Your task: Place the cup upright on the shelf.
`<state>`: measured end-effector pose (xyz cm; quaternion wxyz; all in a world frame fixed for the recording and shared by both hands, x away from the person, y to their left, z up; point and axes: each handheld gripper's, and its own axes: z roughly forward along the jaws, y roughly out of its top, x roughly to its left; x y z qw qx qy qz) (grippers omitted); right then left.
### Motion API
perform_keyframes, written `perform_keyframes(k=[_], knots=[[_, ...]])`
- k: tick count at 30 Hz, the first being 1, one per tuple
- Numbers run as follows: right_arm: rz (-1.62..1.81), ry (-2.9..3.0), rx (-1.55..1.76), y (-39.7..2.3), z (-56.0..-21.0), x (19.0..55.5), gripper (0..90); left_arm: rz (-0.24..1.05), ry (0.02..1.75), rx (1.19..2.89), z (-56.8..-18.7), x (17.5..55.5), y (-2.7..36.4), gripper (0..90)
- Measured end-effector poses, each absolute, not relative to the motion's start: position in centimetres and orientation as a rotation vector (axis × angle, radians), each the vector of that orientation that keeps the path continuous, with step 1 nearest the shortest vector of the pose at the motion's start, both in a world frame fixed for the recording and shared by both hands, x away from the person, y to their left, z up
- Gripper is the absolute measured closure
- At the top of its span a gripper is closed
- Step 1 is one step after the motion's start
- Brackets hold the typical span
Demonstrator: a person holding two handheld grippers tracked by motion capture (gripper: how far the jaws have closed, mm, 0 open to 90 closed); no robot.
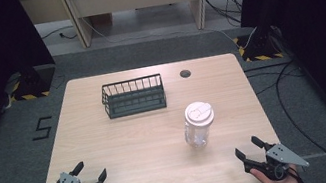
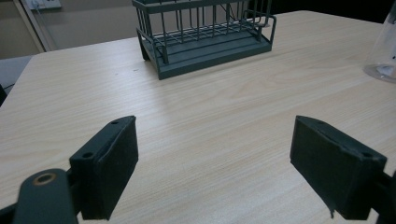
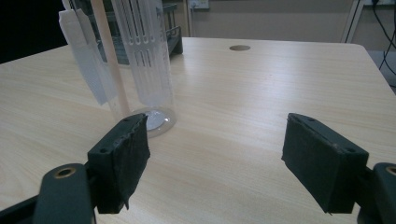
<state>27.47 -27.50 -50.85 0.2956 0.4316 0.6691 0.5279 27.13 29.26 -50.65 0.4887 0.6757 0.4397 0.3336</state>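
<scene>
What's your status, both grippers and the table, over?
Left gripper open, right gripper open, both at near table edge, holding nothing. Clear lidded cup upright, right of centre. Wire basket farther back, apart from cup. Nothing between.

one wire basket (image 1: 133,96), one clear bottle (image 1: 199,124), two tools

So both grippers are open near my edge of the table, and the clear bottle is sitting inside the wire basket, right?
Not quite. The clear bottle stands on the bare table, apart from the wire basket and nearer the right gripper, as the high view shows. Both grippers, including the left gripper, are open.
</scene>
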Motion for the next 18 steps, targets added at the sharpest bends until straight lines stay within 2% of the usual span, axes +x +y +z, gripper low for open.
perform_keyframes(k=[8,18], knots=[[1.425,1.784,1.151,-27.0,-50.7,27.8,23.1,0.827,1.105,1.649,-50.9,27.6,29.4,15.6],[1.432,1.839,1.066,-25.1,-49.9,28.4,21.7,0.838,1.043,1.694,-50.2,28.5,28.6,15.8]])
